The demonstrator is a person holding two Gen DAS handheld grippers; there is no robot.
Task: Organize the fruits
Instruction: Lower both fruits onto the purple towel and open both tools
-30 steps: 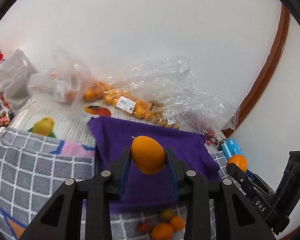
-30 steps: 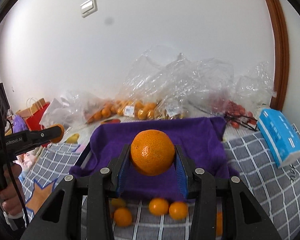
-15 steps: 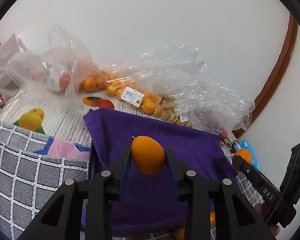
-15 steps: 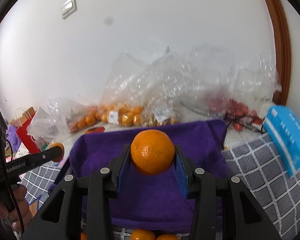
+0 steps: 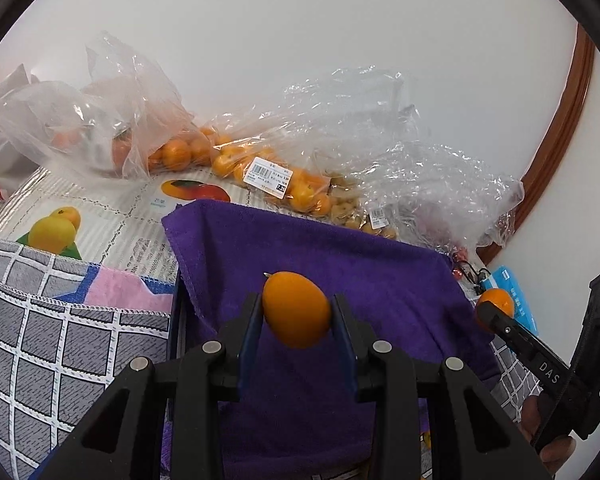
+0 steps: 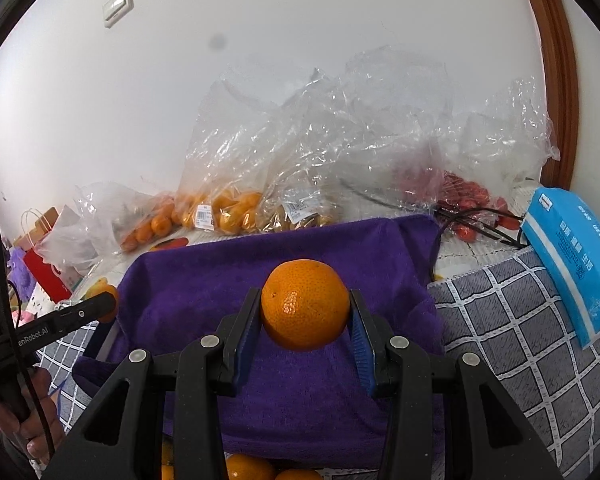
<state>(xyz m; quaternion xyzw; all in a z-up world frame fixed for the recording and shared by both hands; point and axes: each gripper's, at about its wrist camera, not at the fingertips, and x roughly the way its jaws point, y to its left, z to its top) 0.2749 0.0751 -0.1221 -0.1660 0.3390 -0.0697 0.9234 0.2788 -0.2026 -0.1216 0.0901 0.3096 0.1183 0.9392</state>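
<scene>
A: I'm looking past a white wall (image 6: 300, 60) at bags (image 6: 300, 152) of fruit, with a purple towel (image 6: 204, 292) draped over a tray.

B: What are the tongs doing?

A: Both are nearly closed, each pinching 1 fruit above the towel: the left gripper (image 5: 297, 320) is clamping a smooth oval fruit (image 5: 296, 309), the right gripper (image 6: 305, 314) a mandarin (image 6: 305, 304).

B: Which step?

A: I'm judging we're carrying both to the towel; next I'm lowering, then easing open.

B: Anything hidden?

A: The tray is covered, and loose oranges (image 6: 250, 467) are getting cut off below.
</scene>
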